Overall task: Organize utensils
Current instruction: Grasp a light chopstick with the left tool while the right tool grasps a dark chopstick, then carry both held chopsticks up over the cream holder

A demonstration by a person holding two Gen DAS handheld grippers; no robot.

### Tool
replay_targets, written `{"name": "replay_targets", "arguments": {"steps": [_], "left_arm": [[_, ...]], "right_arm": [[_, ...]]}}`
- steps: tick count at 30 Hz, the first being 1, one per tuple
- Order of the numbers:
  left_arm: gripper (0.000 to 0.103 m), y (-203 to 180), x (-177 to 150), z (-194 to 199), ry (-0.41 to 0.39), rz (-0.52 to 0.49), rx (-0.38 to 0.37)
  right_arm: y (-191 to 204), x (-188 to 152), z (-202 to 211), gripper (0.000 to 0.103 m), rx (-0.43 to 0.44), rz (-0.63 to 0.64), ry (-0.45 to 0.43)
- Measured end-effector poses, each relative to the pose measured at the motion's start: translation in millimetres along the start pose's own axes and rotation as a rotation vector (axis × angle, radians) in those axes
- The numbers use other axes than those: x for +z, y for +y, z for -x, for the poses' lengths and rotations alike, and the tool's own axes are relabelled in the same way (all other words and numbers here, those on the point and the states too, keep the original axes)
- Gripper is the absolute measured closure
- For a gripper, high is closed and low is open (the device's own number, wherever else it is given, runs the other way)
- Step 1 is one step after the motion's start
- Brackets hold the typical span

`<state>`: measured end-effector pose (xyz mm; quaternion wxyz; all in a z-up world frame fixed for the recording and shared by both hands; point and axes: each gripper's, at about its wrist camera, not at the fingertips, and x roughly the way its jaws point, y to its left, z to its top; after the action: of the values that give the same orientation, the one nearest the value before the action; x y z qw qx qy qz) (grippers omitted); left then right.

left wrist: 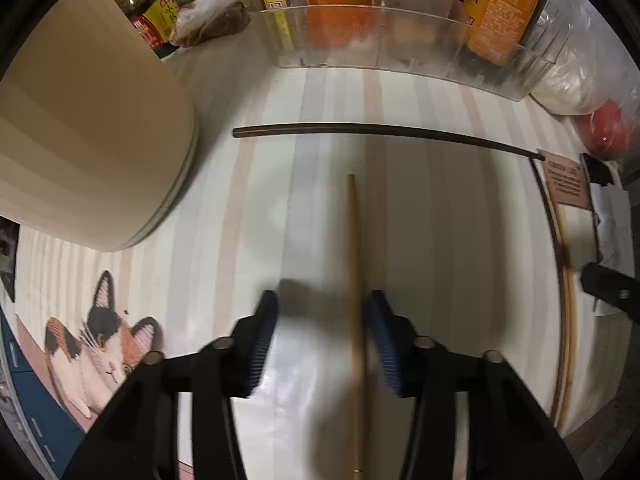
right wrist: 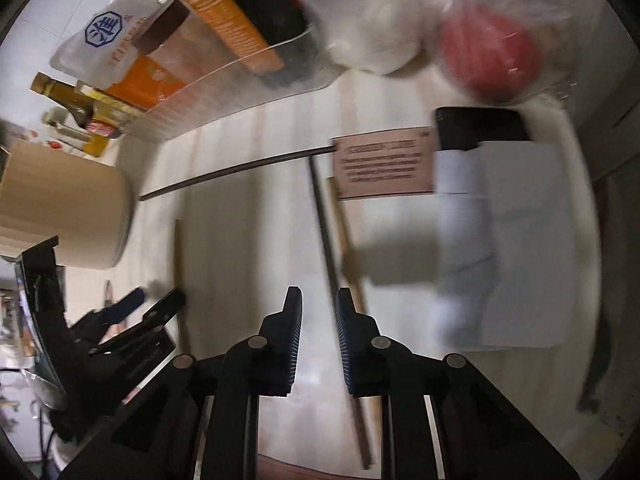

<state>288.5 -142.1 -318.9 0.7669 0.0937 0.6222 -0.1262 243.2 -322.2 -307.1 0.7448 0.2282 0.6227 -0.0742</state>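
Chopsticks are what we sort here, four loose on the striped tablecloth (left wrist: 420,208). Going left to right: the cream cylindrical container (left wrist: 92,148) stands at far left, probably the holder, though we can't see its opening. Next, the left gripper (left wrist: 322,332), jaws wide apart, nothing clamped. The light wooden chopstick (left wrist: 354,280) lies flat between its fingers, close to the right blue pad (left wrist: 384,344), touching or not we can't tell. Its long axis runs near-to-far, parallel to the fingers, so a plain squeeze should catch it; we judge the left hand nearest to this one.

Beyond its far tip the dark chopstick (left wrist: 380,130) lies crosswise, left-right, well apart from the left gripper, its right end reaching the pink card (left wrist: 566,178).

Further right, the right gripper (right wrist: 319,312), jaws a narrow gap apart, nothing seated between them as far as we see. A second dark chopstick (right wrist: 326,240) runs near-to-far, passing the gap's right side near the right pad (right wrist: 346,344), with a second light chopstick (right wrist: 346,236) just beside it on the right. View is motion-blurred, so contact is unclear. We judge this pair is the right hand's.

Clear acrylic organizer (left wrist: 400,36) with sauce bottles sits at far edge; bagged red tomato (right wrist: 490,60) far right.
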Motion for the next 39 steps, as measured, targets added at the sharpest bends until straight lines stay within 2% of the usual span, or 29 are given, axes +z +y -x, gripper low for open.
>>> {"name": "replay_targets", "arguments": {"steps": [1,2,3,8,12,14,16,20,25,28,30,34,36,39], "left_arm": [[0.084,-1,-1,0,0.001,0.003,-0.039],[0.095,-3,-2,1,-0.003,0.006,-0.028],[0.098,-4,-3,1,-0.005,0.005,-0.019],[0.098,6,-12,0,-0.012,0.031,-0.011],[0.099,23,-22,2,-0.003,0.074,-0.007],[0.099,32,-28,2,0.006,0.108,-0.017],[0.099,42,-35,3,0.018,0.147,-0.029],[0.099,64,-50,3,0.046,0.211,-0.075],[0.099,83,-76,2,0.072,0.263,-0.137],[0.098,94,-78,1,0.082,0.271,-0.159],[0.094,100,-74,0,0.086,0.268,-0.162],[0.094,104,-77,-2,0.078,0.249,-0.157],[0.094,105,-67,-7,0.08,0.246,-0.156],[0.094,109,-73,-7,0.08,0.244,-0.155]], "right_arm": [[2,1,-3,0.084,-0.01,0.008,0.006],[6,1,-5,0.084,-0.025,0.015,0.009],[8,1,-8,0.084,-0.025,0.02,0.015],[16,4,-26,0.084,-0.126,0.07,0.06],[29,4,-33,0.087,-0.19,0.119,0.057],[36,2,-36,0.09,-0.239,0.134,0.054],[42,-2,-39,0.097,-0.27,0.156,0.043],[67,-26,-48,0.098,-0.202,0.233,0.116],[91,-58,-56,0.098,-0.214,0.325,0.157],[95,-55,-60,0.098,-0.231,0.324,0.183],[100,-52,-63,0.098,-0.242,0.331,0.204],[109,-52,-68,0.097,-0.279,0.354,0.221],[115,-54,-72,0.097,-0.299,0.354,0.224],[110,-52,-67,0.097,-0.314,0.349,0.229]]}}
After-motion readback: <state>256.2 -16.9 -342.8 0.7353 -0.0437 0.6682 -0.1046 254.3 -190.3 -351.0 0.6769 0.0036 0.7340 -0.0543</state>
